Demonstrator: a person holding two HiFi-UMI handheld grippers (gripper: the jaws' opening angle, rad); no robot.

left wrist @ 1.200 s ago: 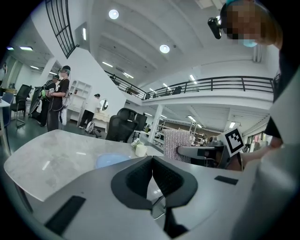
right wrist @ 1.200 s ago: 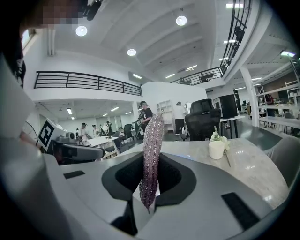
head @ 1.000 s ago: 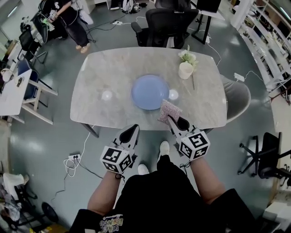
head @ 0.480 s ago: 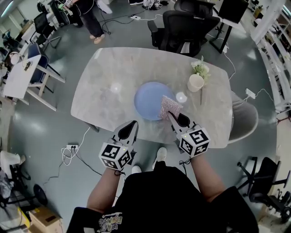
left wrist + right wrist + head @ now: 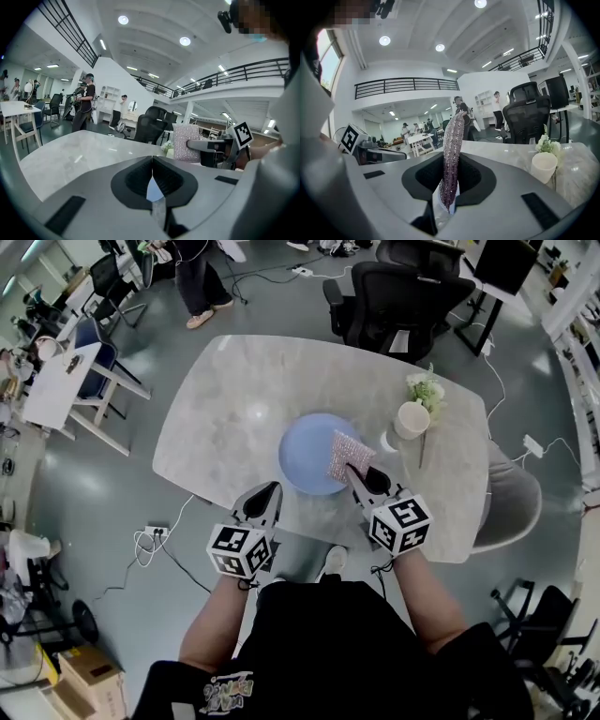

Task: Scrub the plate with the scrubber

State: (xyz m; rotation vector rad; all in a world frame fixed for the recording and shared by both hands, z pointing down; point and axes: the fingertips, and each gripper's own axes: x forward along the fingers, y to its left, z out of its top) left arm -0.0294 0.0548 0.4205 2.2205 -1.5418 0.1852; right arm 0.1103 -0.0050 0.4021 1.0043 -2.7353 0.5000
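A light blue plate lies on the grey marble table, near its front edge. My right gripper is shut on a pink sparkly scrubber, held upright over the plate's right rim. In the right gripper view the scrubber stands edge-on, pinched between the jaws. My left gripper hangs at the table's front edge, left of the plate, shut with nothing in it. In the left gripper view its jaws meet, and the scrubber shows to the right.
A white cup with white flowers stands right of the plate. A black office chair is behind the table, a grey chair at its right end. A person stands far left. Cables lie on the floor.
The head view has shifted, so the table sits further up-right in the frame. My right gripper has carried the scrubber from the table's front edge onto the plate's right rim. The left gripper stays shut.
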